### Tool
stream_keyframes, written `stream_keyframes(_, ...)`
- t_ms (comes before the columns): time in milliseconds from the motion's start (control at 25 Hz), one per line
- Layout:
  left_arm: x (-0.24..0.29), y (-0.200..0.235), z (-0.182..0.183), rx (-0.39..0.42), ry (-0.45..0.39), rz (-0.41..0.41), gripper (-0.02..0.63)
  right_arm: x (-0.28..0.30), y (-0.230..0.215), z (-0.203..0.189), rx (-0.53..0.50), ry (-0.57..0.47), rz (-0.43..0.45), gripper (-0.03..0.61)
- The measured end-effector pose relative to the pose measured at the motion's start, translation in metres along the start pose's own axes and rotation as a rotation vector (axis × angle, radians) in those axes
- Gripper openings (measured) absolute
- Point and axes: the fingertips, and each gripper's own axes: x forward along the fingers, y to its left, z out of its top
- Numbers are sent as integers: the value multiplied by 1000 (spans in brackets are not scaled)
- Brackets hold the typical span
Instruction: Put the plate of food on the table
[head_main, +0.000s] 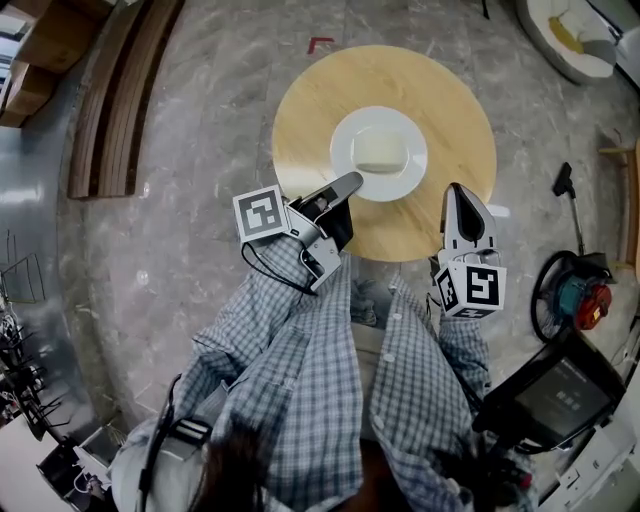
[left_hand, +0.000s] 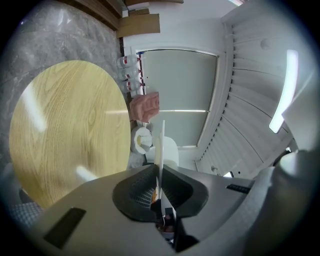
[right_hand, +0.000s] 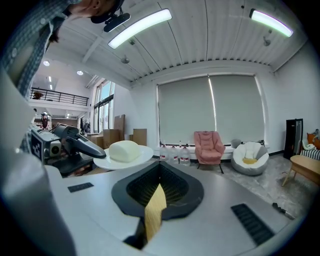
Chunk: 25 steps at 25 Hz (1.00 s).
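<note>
A white plate (head_main: 345, 150) with a pale block of food (head_main: 379, 150) hangs over the middle of the round wooden table (head_main: 440, 110). My left gripper (head_main: 352, 183) is shut on the plate's near-left rim. In the left gripper view the plate (left_hand: 161, 145) shows edge-on, pinched between the jaws, with the table (left_hand: 65, 125) to the left. My right gripper (head_main: 460, 192) hovers over the table's near-right edge, shut and holding nothing. In the right gripper view the plate (right_hand: 142, 155) and food (right_hand: 124, 150) sit to the left, level with the camera, held by the left gripper (right_hand: 75, 145).
Marble floor surrounds the table. Wooden planks (head_main: 120, 90) lie at the far left, a white beanbag seat (head_main: 565, 35) at the top right, and a red and blue machine with a hose (head_main: 580, 295) at the right. A pink armchair (right_hand: 209, 145) and water bottles (right_hand: 172, 152) stand by the far wall.
</note>
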Motion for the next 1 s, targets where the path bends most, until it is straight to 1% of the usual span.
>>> stream_keyframes(160,20,18,18,-18,3,13,26,25,-9,-11,-3,19,6,6)
stream_keyframes(240,28,25,22,-25,5,21,26,28,-14,-16,-2,34,4,6)
stream_keyframes(400,13,15,23,-33,-3,20,26,17,0,-6,-5,47,-1,6)
stream_keyframes(640,35,25,28,-32,-11,26,26,27,-20,-14,-2,71,10,6)
stream_keyframes(800,37,29,30,-46,-32,32,26,32,-21,-12,-5,75,27,6)
stream_keyframes(1000,36,33,31,-46,-44,40,26,32,-19,-15,4,92,40,6)
